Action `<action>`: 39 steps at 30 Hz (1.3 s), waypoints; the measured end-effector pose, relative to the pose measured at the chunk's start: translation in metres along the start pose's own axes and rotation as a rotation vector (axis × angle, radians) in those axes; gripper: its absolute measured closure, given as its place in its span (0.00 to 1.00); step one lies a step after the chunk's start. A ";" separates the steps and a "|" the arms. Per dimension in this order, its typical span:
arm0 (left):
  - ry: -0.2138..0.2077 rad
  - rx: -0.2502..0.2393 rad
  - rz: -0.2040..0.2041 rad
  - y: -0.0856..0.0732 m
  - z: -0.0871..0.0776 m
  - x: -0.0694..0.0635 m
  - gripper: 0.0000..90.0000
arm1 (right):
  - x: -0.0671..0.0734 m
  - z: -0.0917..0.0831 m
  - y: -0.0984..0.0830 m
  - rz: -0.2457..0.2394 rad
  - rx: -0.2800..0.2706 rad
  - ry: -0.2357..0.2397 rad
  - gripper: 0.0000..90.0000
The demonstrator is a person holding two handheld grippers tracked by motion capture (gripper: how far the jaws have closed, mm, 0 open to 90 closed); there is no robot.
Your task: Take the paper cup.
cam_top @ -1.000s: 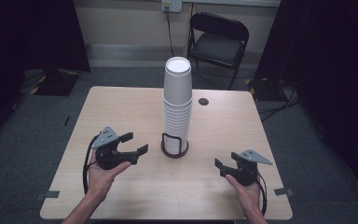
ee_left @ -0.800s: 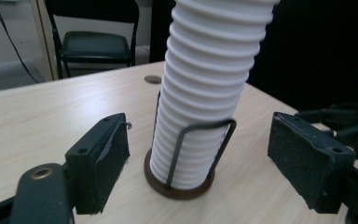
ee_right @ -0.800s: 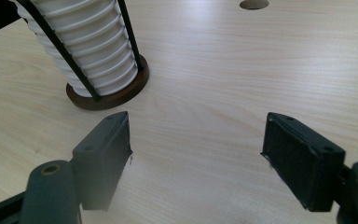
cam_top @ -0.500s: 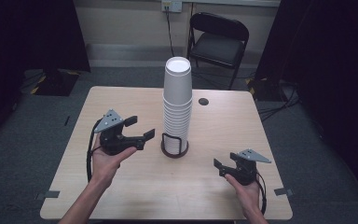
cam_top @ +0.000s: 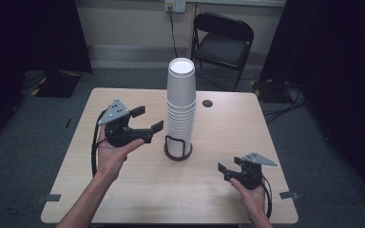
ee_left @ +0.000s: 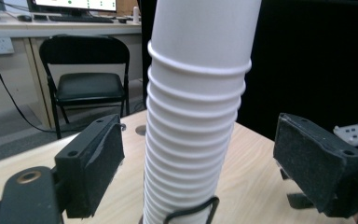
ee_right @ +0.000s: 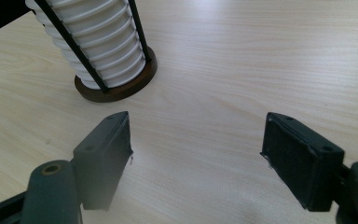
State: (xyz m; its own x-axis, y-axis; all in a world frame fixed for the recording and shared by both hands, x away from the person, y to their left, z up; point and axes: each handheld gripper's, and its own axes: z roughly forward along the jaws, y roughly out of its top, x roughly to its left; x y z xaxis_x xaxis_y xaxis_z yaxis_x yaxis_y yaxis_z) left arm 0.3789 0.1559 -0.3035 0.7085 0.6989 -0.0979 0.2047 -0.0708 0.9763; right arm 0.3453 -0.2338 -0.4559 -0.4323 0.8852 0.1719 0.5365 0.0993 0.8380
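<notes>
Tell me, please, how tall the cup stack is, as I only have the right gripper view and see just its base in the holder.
Observer: The stack of white cups rises well above both hand-held grippers, and its top cup sticks out further than the rest.
Operator: Where is the left hand-held gripper, please?
Observer: The left hand-held gripper is held above the table, level with the middle of the stack. Its jaws point at the cups and have just been opening, with nothing between them.
Operator: Is anything else on the table?
Observer: A small dark round mark sits behind the stack.
</notes>
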 end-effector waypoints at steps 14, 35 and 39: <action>-0.007 0.003 0.021 0.029 0.016 -0.001 0.17 | 0.000 0.001 0.000 0.000 0.005 0.008 0.27; 0.004 0.002 0.063 0.065 0.052 -0.011 0.17 | -0.001 0.001 0.001 0.018 0.003 0.026 0.26; -0.011 0.011 0.057 0.069 0.060 -0.012 0.18 | -0.002 0.000 0.000 0.022 0.001 0.029 0.26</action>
State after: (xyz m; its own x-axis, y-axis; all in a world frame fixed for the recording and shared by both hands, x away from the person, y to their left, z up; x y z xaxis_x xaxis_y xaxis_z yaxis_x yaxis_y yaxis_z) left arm 0.4253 0.0998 -0.2461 0.7265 0.6858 -0.0439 0.1712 -0.1186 0.9781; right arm 0.3465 -0.2354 -0.4565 -0.4415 0.8735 0.2053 0.5471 0.0808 0.8331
